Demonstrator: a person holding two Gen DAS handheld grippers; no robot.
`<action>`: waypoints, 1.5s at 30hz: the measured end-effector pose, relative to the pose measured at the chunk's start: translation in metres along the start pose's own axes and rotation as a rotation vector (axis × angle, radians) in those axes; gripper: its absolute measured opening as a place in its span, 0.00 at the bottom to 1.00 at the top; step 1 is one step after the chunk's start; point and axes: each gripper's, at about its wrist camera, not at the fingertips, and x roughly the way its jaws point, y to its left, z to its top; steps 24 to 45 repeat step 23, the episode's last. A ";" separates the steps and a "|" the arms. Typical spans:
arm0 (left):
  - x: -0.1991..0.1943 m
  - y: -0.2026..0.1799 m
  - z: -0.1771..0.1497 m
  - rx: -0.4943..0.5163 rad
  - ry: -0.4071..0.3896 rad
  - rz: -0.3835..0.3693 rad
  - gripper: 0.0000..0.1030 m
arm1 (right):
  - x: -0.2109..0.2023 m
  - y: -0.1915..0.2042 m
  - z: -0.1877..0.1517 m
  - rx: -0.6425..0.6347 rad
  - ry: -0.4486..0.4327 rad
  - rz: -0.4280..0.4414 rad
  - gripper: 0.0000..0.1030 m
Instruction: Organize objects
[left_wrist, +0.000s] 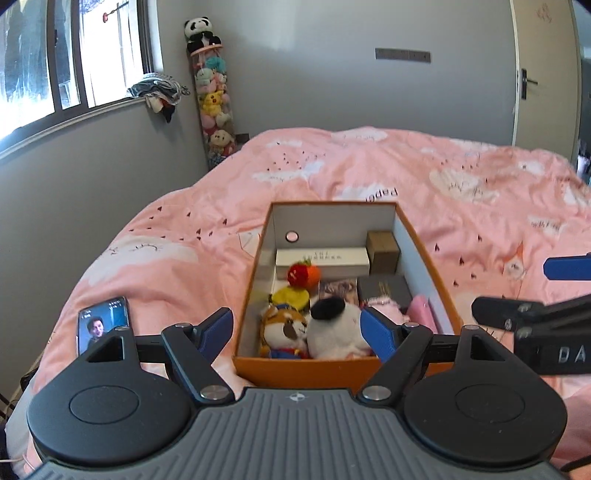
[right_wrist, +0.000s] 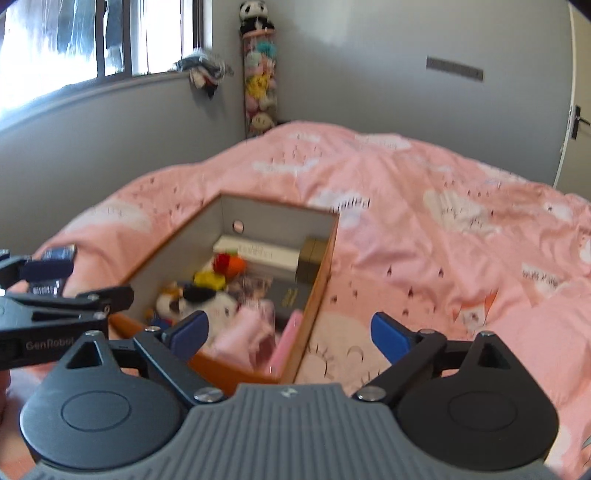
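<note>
- the orange box (left_wrist: 343, 369) is lying on the pink bedspread (left_wrist: 369, 166), with its near wall sitting just beyond the tips of the left gripper (left_wrist: 297, 334).
- the left gripper's jaws are being held spread wide, with nothing clasped between them; only the box's near end is being framed by the blue pads.
- the right gripper (right_wrist: 290, 334) is likewise being held wide open and empty, with the box's near right corner lying between its fingers and the box (right_wrist: 258, 369) stretching away to the left.
- the box is being seen as a long rectangular cardboard tray, orange outside and white inside, with a small round hole in its far wall.
- soft plush toys are being kept at the box's near end: a tiger-like toy (left_wrist: 284, 332) and a white toy with a black patch (left_wrist: 336, 328).
- farther back in the box, a yellow toy (left_wrist: 290, 297), a red and orange toy (left_wrist: 304, 275), a dark flat case (left_wrist: 384, 291), a long white carton (left_wrist: 321, 256) and a brown cube-shaped carton (left_wrist: 382, 251) are being stored.
- a pink flat item (left_wrist: 423, 312) is being leaned along the box's right wall.
- a phone (left_wrist: 101, 325) with a lit screen is lying on the bedspread left of the box.
- a tall clear tube of plush toys (left_wrist: 214, 96) is standing in the corner beyond the box.
</note>
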 end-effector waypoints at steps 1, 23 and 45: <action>0.001 -0.002 -0.003 0.008 0.002 0.002 0.89 | 0.002 0.000 -0.003 -0.001 0.009 0.000 0.92; 0.025 -0.004 -0.023 -0.008 0.088 -0.017 0.89 | 0.030 0.006 -0.015 -0.020 0.115 0.005 0.94; 0.025 -0.004 -0.023 -0.008 0.088 -0.017 0.89 | 0.030 0.006 -0.015 -0.020 0.115 0.005 0.94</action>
